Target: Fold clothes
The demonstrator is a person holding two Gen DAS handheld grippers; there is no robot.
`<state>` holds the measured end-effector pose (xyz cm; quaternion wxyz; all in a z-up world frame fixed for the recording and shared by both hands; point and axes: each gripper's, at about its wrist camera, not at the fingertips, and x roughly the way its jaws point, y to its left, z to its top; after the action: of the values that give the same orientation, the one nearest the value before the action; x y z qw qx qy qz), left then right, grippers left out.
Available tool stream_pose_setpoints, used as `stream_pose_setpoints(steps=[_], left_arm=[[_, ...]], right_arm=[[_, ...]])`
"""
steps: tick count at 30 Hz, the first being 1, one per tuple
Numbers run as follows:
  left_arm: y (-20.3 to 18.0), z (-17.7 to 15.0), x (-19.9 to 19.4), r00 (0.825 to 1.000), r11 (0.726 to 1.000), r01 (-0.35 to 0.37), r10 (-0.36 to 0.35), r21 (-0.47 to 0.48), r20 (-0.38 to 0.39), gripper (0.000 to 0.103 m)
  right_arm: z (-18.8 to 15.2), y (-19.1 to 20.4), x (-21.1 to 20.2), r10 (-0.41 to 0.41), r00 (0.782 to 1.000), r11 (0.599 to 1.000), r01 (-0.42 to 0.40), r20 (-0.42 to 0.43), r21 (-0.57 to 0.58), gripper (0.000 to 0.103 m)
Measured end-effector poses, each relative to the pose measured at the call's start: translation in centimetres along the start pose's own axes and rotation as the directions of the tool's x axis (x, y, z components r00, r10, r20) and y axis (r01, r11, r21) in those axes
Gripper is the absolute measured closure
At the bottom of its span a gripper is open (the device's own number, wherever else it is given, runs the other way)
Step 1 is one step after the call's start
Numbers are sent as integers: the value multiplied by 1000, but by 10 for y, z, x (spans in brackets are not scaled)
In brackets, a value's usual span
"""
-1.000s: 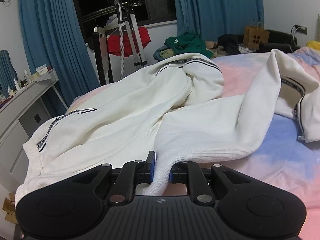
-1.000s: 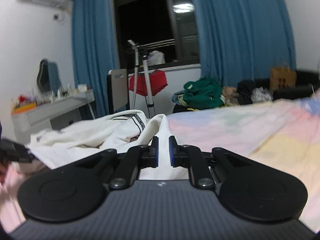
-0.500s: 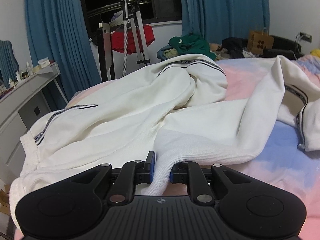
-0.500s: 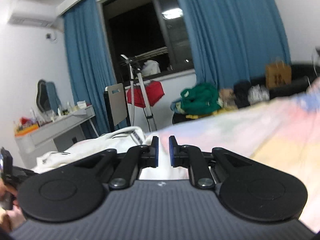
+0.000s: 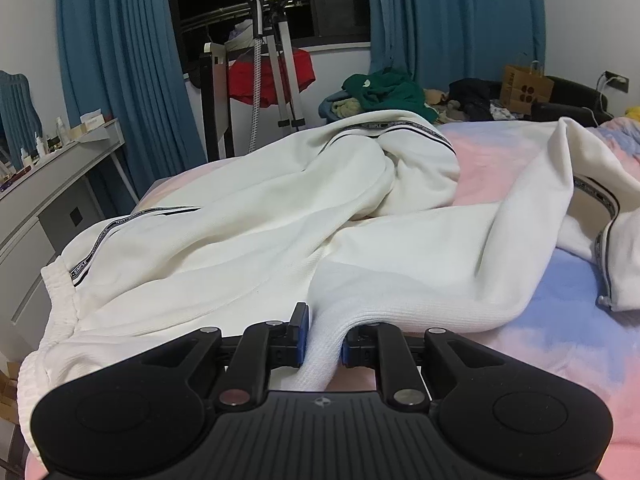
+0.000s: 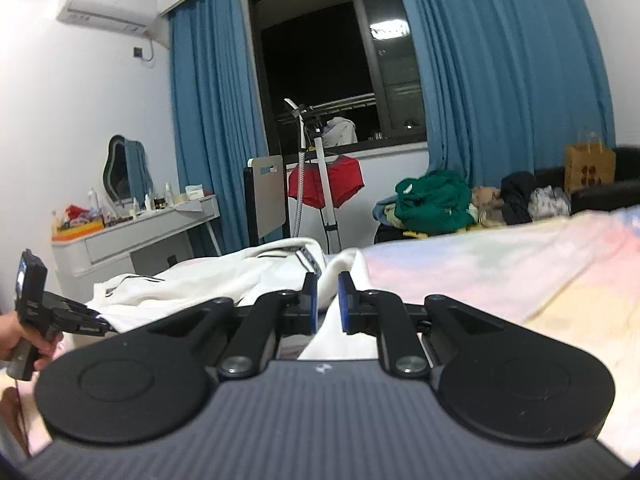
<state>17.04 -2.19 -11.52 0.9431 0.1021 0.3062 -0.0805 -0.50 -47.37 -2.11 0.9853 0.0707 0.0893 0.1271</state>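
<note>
I have the left tongs (image 5: pixel 322 338) and right tongs (image 6: pixel 327 302) each nipped on the white jacket (image 5: pixel 280 216) over the bed (image 5: pixel 560 344), mid-spread; next, pull it flat.

Bedroom at night, dark black window pane (image 6: pixel 320 80) straight ahead of the fingers, ceiling light reflected in the glass. Long blue pleated curtains (image 6: pixel 500 80) hang on both sides of it. Plain white walls (image 6: pixel 80 100); white wall-mounted air conditioner (image 6: pixel 106 14) high to the left. Grey dressing desk with drawers (image 6: pixel 136 236) left of the fingers, cluttered with small bottles, wavy-edged mirror (image 6: pixel 120 172) behind it. Metal stand carrying a red garment (image 5: pixel 272 72) below the sill. Pile of green and dark clothes (image 6: pixel 436 200) to the right, brown paper bag (image 5: pixel 526 88) beyond; probably a black sofa under it, blurred. Pastel pink-blue-yellow bedsheet (image 6: pixel 500 256) fills the foreground.
</note>
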Motion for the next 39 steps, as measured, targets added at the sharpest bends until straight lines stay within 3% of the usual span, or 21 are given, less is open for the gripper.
stream_pose_setpoints(steps=[7,13,18,21,25,28,30,34,36,38,39], left_arm=[[1,1,0,1000,1000,9,-9,-5,-8,86],[3,-5,-1,999,999,42,-42,-8,-4,85],[5,-7,-1,998,997,61,-61,-42,1,84],[8,-7,-2,998,996,68,-68,-66,5,83],[10,-8,0,997,992,73,-72,-100,9,79],[9,-11,2,997,991,75,-74,-108,9,78],[8,-14,4,997,991,77,-77,-112,7,78],[7,-16,8,996,987,90,-90,-132,5,78],[7,-16,11,995,985,96,-97,-143,3,78],[7,-17,12,995,984,101,-102,-148,1,78],[7,-17,13,995,984,103,-104,-148,0,78]], right_arm=[[31,6,11,-14,996,999,10,-83,-51,89],[43,15,0,-103,987,987,85,-128,-138,89],[25,29,22,-123,971,992,112,-204,-64,88],[7,59,53,-69,961,997,71,-267,-5,87],[-30,104,109,32,920,999,-14,-391,49,87],[-67,131,154,48,871,999,-37,-489,32,87],[-93,146,174,20,854,1000,-30,-520,-11,87],[-125,154,196,-41,880,999,33,-473,-25,86],[-140,167,194,-101,908,986,39,-406,-159,75],[-146,178,191,-146,919,969,58,-365,-241,72],[-147,184,189,-178,920,958,81,-350,-277,63]])
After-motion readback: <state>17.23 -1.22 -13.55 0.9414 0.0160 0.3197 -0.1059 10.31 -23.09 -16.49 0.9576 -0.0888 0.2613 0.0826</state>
